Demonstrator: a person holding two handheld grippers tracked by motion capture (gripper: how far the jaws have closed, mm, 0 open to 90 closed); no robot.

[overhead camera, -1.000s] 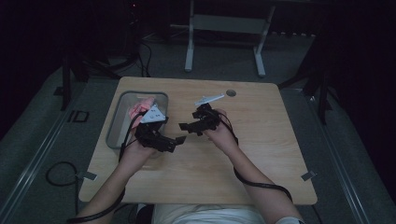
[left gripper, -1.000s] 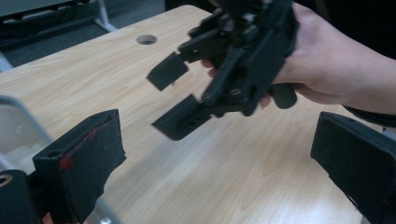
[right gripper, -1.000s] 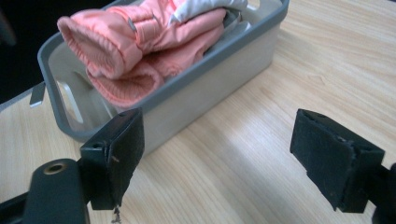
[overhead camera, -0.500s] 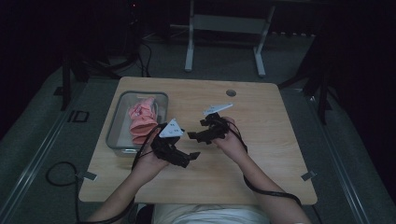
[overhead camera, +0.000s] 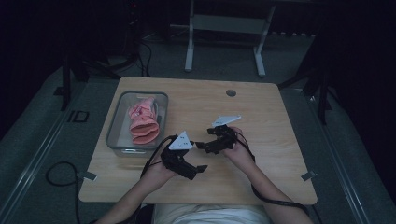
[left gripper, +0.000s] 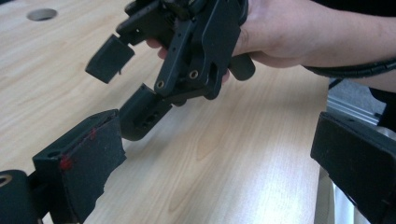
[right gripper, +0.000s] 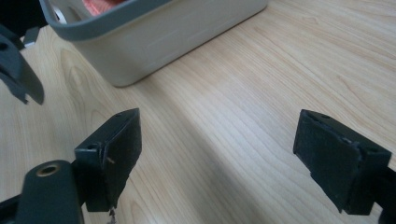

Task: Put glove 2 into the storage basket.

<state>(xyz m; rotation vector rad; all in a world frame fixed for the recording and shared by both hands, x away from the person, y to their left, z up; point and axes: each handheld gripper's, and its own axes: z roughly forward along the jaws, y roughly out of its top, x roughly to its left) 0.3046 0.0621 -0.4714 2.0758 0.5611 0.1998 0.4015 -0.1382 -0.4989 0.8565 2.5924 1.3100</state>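
Observation:
A pink cloth item (overhead camera: 142,120) lies bunched in a grey bin (overhead camera: 115,129) at the table's left. My left gripper (overhead camera: 196,171) hovers over the bare wood near the front middle, right of the bin, open with nothing between its jaws (left gripper: 219,172). My right gripper (overhead camera: 201,140) is just beyond it, pointing left toward the bin, and is also open and empty (right gripper: 226,156). In the left gripper view the right gripper (left gripper: 128,84) is close ahead, held in a hand (left gripper: 280,32). The right gripper view looks at the bin wall (right gripper: 154,32).
The wooden table (overhead camera: 261,116) has a round cable hole (overhead camera: 230,93) at the back. A metal stand (overhead camera: 224,23) is on the floor behind the table. Cables trail from both grippers off the front edge.
My left gripper has drawn back from over the bin to the front middle of the table. The right gripper has come nearer the person. The pink item now lies uncovered in the bin.

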